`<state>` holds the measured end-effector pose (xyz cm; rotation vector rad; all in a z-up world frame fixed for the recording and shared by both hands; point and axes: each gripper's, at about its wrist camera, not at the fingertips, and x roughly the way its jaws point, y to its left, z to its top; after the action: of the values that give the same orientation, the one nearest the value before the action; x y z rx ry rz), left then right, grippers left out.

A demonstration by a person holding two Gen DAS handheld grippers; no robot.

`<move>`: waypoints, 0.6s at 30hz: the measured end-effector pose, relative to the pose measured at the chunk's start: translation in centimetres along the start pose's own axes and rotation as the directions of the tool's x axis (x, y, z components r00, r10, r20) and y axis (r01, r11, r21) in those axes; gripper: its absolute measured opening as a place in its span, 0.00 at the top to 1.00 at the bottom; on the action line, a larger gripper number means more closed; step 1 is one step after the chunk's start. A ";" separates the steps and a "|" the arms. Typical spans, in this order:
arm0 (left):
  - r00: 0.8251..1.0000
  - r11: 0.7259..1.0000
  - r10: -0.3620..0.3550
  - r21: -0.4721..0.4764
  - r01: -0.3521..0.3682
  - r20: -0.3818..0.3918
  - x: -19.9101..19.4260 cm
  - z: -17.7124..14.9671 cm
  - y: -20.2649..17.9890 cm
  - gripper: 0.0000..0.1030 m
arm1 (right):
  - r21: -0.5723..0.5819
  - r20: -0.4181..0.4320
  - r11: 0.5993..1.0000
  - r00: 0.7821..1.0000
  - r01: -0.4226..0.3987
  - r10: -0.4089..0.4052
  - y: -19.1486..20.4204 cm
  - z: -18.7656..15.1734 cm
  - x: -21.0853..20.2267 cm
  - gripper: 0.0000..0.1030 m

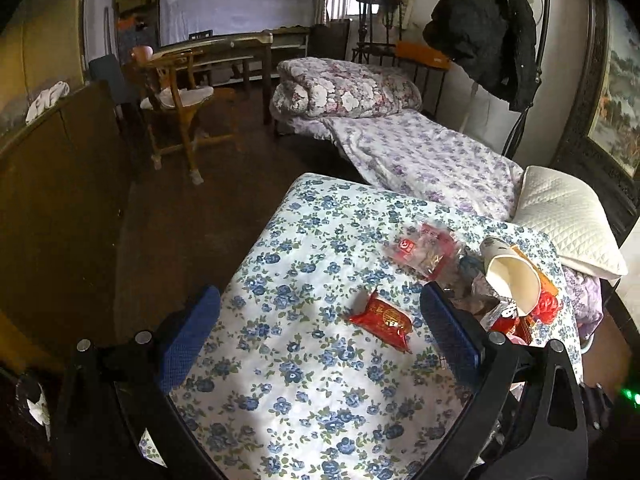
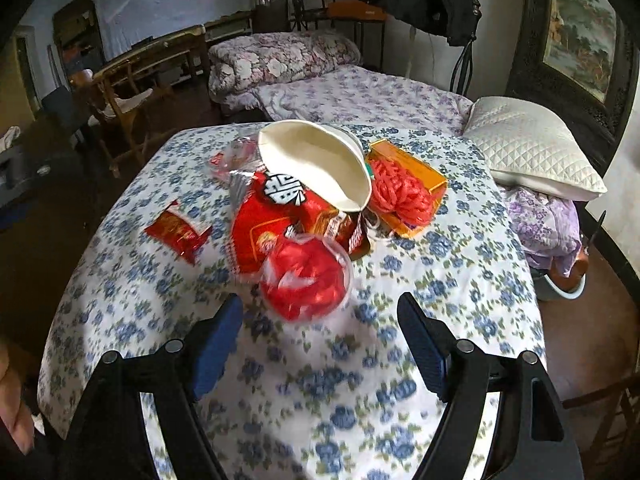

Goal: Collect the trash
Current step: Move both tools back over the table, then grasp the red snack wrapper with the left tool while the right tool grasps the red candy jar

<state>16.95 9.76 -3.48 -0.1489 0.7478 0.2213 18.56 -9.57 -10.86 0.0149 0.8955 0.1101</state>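
Trash lies in a heap on a table with a blue-flowered cloth (image 2: 460, 280). The heap holds a squashed white paper cup (image 2: 320, 160), a red snack bag (image 2: 268, 220), a clear cup stuffed with red plastic (image 2: 308, 276), an orange box (image 2: 412, 184) with red netting, and a clear red-printed wrapper (image 1: 424, 248). A small red packet (image 1: 382, 318) lies apart to the left (image 2: 178, 232). My left gripper (image 1: 320, 336) is open, with the small red packet lying between its fingers and untouched. My right gripper (image 2: 320, 340) is open just short of the clear cup, empty.
Behind the table stands a bed with a purple-flowered sheet (image 1: 432, 160), a rolled quilt (image 1: 344, 88) and a white pillow (image 1: 568, 216). A wooden chair (image 1: 176, 104) and a long table stand at the back left. A dark cabinet (image 1: 60, 184) runs along the left. A black coat (image 1: 492, 28) hangs at right.
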 end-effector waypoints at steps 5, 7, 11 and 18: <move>1.000 1.000 0.023 0.013 -0.023 -0.007 0.5 0.0 0.3 0.07 | -0.006 -0.033 1.000 0.999 0.023 -0.023 0.6 0.4 2.2 0.24; 1.000 1.000 0.017 0.002 -0.017 -0.019 0.9 0.0 0.7 0.07 | -0.009 -0.039 1.000 0.999 0.024 -0.025 0.6 0.5 2.8 0.26; 0.998 1.000 -0.012 -0.010 0.011 -0.056 2.0 0.1 1.5 0.07 | 0.012 -0.039 1.000 0.999 -0.001 0.002 0.0 0.3 3.0 0.41; 0.991 0.999 -0.046 -0.006 0.045 -0.129 3.9 -0.7 1.8 0.07 | 0.087 -0.007 0.994 0.998 -0.070 0.070 -2.1 -1.3 -0.1 0.41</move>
<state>18.84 11.93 -6.80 -0.1847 0.8715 0.1706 17.70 -11.69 -11.72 0.1268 0.9092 0.1366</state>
